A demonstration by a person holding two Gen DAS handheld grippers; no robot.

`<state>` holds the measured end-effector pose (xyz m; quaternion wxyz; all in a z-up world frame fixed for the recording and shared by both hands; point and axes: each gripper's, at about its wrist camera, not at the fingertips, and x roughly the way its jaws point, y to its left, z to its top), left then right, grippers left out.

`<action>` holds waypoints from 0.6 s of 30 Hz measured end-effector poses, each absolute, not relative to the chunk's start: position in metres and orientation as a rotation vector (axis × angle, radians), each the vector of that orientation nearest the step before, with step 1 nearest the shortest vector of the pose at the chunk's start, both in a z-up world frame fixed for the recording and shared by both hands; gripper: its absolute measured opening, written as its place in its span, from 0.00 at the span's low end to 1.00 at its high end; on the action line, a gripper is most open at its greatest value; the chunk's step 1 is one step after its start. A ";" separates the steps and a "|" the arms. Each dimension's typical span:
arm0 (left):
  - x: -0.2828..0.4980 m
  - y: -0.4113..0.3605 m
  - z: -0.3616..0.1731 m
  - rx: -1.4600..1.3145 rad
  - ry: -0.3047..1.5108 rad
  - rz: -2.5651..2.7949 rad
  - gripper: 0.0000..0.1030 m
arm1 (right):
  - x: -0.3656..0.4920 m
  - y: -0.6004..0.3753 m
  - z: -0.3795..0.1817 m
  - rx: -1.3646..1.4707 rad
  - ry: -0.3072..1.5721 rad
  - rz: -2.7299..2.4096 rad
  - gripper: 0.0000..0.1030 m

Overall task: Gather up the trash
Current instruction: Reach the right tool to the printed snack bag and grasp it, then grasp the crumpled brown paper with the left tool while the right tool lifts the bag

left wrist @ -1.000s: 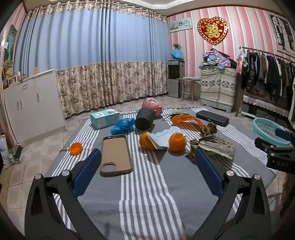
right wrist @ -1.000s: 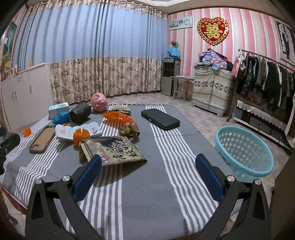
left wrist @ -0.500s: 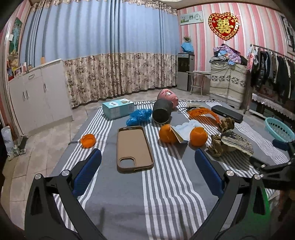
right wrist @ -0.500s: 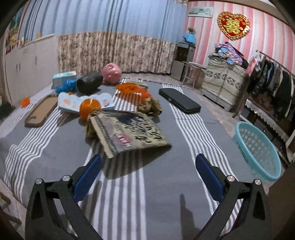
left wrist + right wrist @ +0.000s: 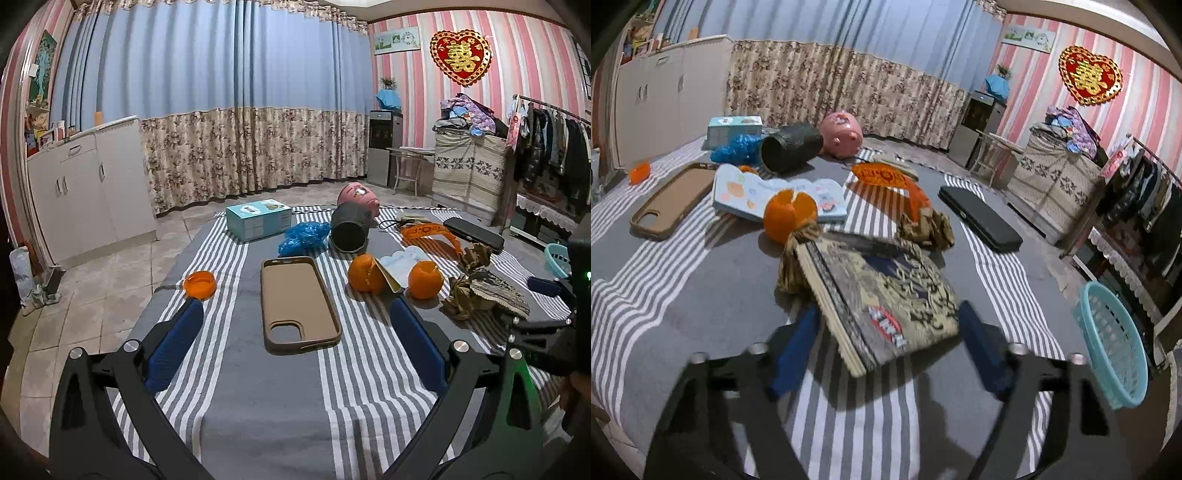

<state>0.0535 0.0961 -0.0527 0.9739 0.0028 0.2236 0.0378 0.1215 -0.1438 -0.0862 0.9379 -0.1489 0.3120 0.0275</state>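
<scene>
Left tongs (image 5: 295,332): spread wide with nothing between the blue pads, held low over the striped cloth of the counter (image 5: 258,406), straddling the near end of the brown phone case (image 5: 297,302).
Right tongs (image 5: 886,347): blurred, spread wide, gripping nothing; their pads sit either side of the near corner of the patterned book (image 5: 882,295).
Trash, crumpled brown paper (image 5: 925,227): one wad just beyond the book's far edge; a second wad (image 5: 792,258) pressed against the book's left far corner.
Trash, orange peels: one opened peel (image 5: 788,214) beside the second wad, touching the pale picture book (image 5: 757,194); in the left view two peels (image 5: 364,273) flank that book; a small orange cup-shaped piece (image 5: 199,284) lies apart near the counter's left edge.
Phone case axis: long side runs away from the left tongs, camera cutout at the near end.
Patterned book axis: diagonal, spine to the left, near corner pointing at the right tongs.
Basket (image 5: 1115,343): teal, tilted, off the counter's right edge.
Open room: bare cloth in front of both tongs; a clear strip between the book and the black case (image 5: 979,218).
</scene>
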 end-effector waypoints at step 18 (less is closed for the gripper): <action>0.089 0.032 -0.050 0.012 0.507 -0.056 0.95 | 0.156 -0.215 -0.034 -0.114 0.590 0.165 0.14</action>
